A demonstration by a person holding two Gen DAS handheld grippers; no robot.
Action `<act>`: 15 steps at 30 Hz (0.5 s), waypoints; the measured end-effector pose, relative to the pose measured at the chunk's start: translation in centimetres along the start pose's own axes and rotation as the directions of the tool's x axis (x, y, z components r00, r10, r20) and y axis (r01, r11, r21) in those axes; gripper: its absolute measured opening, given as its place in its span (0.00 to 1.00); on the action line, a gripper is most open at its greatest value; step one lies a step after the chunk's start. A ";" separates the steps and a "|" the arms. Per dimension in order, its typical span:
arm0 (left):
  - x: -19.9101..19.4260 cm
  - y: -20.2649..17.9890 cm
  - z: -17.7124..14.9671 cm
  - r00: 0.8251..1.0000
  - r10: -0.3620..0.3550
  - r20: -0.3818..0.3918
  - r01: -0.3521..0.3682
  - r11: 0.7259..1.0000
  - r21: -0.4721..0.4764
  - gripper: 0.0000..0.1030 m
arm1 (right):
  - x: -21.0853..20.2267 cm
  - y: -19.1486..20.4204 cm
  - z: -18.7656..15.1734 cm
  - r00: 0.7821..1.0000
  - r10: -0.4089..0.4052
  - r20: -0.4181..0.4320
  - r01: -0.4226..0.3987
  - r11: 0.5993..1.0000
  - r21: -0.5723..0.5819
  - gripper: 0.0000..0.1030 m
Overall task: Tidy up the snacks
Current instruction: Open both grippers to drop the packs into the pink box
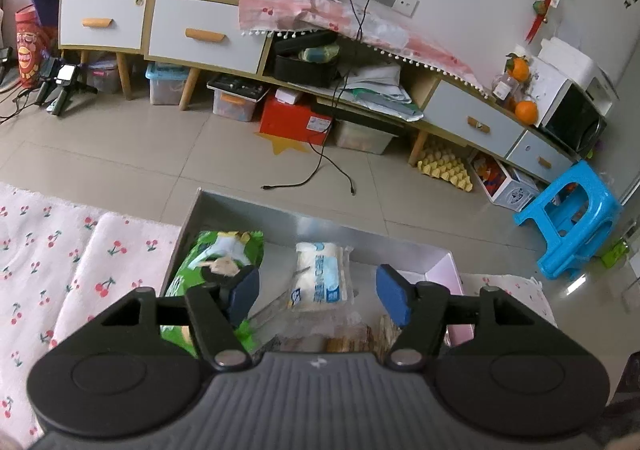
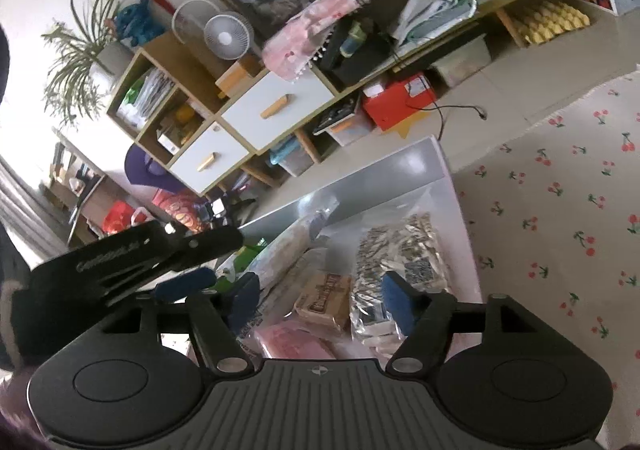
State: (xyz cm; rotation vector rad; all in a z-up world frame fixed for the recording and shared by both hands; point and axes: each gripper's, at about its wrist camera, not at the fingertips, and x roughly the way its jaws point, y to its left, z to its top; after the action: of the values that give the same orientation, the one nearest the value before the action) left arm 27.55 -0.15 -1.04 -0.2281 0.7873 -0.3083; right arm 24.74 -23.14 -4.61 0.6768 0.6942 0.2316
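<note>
A grey open box (image 1: 280,217) on the cherry-print cloth holds snack packs. In the left wrist view a green bag (image 1: 208,262) lies at its left and a white-and-blue pack (image 1: 322,274) in the middle. My left gripper (image 1: 318,296) hovers over the box, open, with nothing pressed between its blue pads (image 1: 394,296). In the right wrist view the box (image 2: 400,165) holds a brown biscuit pack (image 2: 324,300), a silvery bag (image 2: 400,254) and a pink pack (image 2: 296,344). My right gripper (image 2: 320,300) stands open above them. The left gripper's black body (image 2: 132,254) crosses at the left.
A long cabinet (image 1: 200,33) with drawers runs along the far wall, storage boxes and a red box (image 1: 294,119) under it. A blue stool (image 1: 572,217) stands at the right on the tiled floor. A black cable (image 1: 320,165) trails on the floor beyond the box.
</note>
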 end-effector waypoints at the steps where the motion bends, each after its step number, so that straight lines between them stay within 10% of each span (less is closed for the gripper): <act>1: -0.1 0.0 -0.1 1.000 0.003 -0.005 -0.003 1.000 -0.001 0.62 | -0.2 0.0 0.0 1.000 -0.003 -0.002 0.003 1.000 0.005 0.68; 15: -6.0 -0.5 -2.1 1.000 0.014 -0.005 -0.014 1.000 0.024 0.82 | -5.9 4.1 -0.1 0.996 -0.087 0.009 0.088 0.989 -0.119 0.86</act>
State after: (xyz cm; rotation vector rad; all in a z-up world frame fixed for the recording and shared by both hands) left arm 21.91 1.34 1.59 -0.1997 0.7892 -0.3048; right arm 20.32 -22.37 1.04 0.5315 0.6995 0.1894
